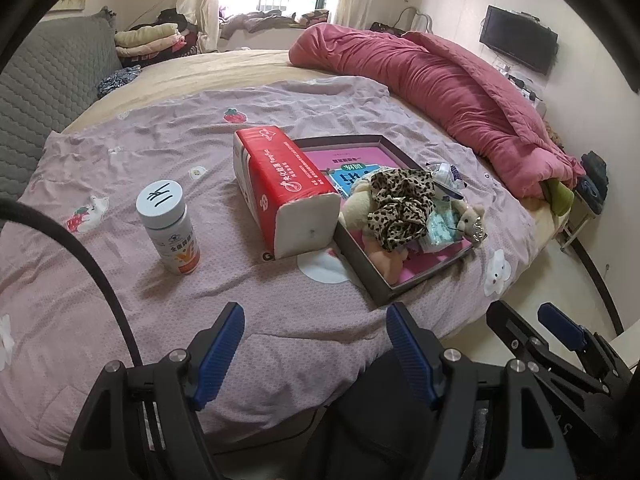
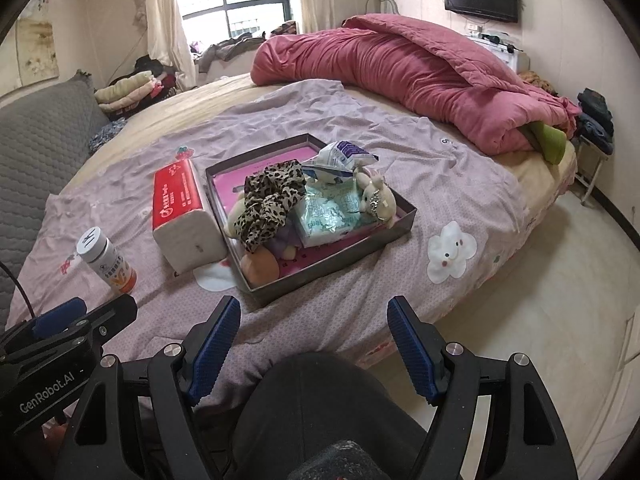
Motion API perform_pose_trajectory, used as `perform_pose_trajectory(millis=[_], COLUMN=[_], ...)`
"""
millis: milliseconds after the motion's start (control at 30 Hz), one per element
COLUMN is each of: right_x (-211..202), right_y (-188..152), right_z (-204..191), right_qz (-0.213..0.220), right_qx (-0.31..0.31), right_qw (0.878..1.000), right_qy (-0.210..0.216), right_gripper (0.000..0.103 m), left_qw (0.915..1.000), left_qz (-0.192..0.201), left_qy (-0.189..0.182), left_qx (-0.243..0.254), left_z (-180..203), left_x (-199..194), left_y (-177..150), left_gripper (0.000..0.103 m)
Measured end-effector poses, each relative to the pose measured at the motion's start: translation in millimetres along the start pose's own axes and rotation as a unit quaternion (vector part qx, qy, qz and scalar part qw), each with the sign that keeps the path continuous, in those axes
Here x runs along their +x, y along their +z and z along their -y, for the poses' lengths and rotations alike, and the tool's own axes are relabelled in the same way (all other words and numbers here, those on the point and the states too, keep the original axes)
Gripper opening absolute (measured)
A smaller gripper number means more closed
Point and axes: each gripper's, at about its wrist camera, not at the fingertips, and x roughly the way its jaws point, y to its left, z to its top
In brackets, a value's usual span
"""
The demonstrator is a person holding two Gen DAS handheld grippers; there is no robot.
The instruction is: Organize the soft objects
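Observation:
A shallow grey box (image 1: 362,268) (image 2: 328,266) with a pink bottom sits on the purple bedsheet. In it lie a leopard-print cloth (image 1: 400,204) (image 2: 268,200), plush toys (image 1: 470,216) (image 2: 376,196), a tissue pack (image 2: 332,216) and a crumpled plastic bag (image 2: 340,156). A red tissue pack (image 1: 280,184) (image 2: 180,204) lies just left of the box. A white pill bottle (image 1: 170,226) (image 2: 106,260) stands further left. My left gripper (image 1: 316,344) is open and empty, near the bed's front edge. My right gripper (image 2: 314,340) is open and empty, in front of the box.
A rolled red quilt (image 1: 440,92) (image 2: 400,72) lies across the far right of the bed. A grey quilted headboard (image 1: 44,92) is at left. Folded clothes (image 1: 148,40) sit near the window. The floor (image 2: 540,300) lies to the right.

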Motion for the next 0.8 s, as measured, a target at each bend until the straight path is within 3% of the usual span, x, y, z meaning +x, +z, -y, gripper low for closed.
perform_pose_trajectory(millis=[800], right_x=[-0.3], right_y=[-1.8], right_z=[-3.8], right_qz=[0.0], right_qx=[-0.009], right_qw=[1.0], right_qy=[0.002], right_gripper=[0.077], left_qw=[0.9998], left_qz=[-0.012], left_qy=[0.012], left_qx=[-0.006], left_z=[-3.4], left_x=[5.7], left_y=[-1.3], left_gripper=[0.073])
